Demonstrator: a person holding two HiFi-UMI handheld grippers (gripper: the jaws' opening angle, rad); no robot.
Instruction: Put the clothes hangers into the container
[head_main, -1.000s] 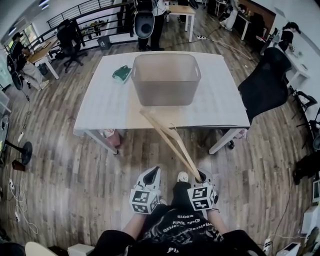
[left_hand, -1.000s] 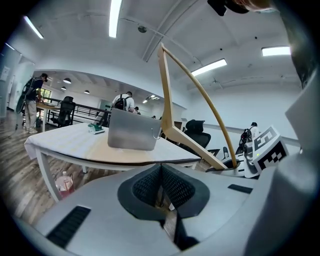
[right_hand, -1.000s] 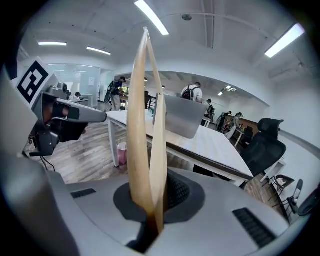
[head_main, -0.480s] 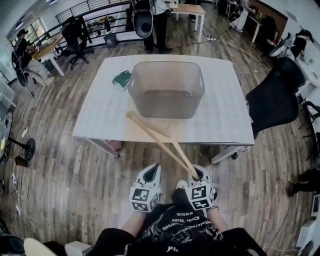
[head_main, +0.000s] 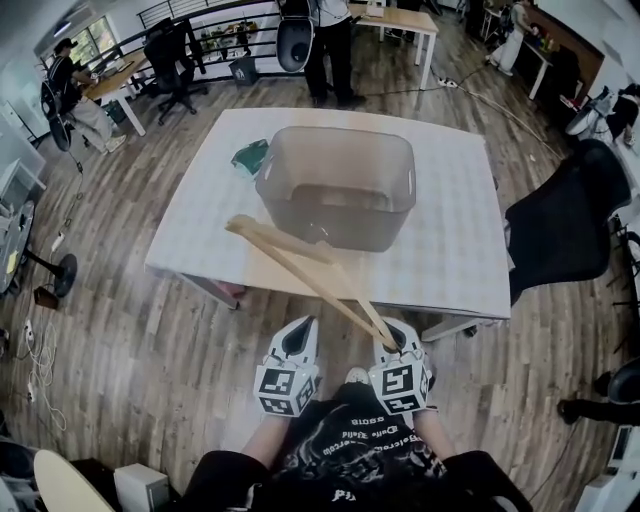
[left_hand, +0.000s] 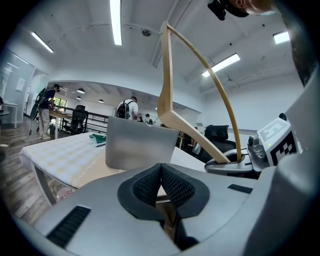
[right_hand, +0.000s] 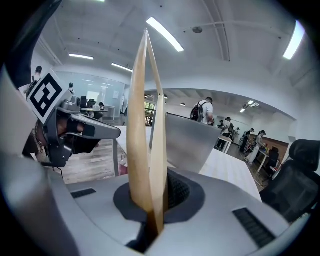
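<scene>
- The right gripper (head_main: 396, 345) pinches one end of a wooden hanger (head_main: 300, 268), with its jaws tight on the wood.
- The hanger slants up to the far left. Its far end hangs over the near edge of the table (head_main: 455, 250), just short of the container (head_main: 338, 132).
- The left gripper (head_main: 300, 338) is just beside the right one, pads pressed together with nothing between them.
- The container stands open-topped at mid-table, with bare tabletop to its left and right.
- A green item (head_main: 250, 155) lies by the container's far left corner, and a black chair (head_main: 560, 225) crowds the table's right edge.
- Bare floor (head_main: 150, 340) lies between the grippers and the table.
</scene>
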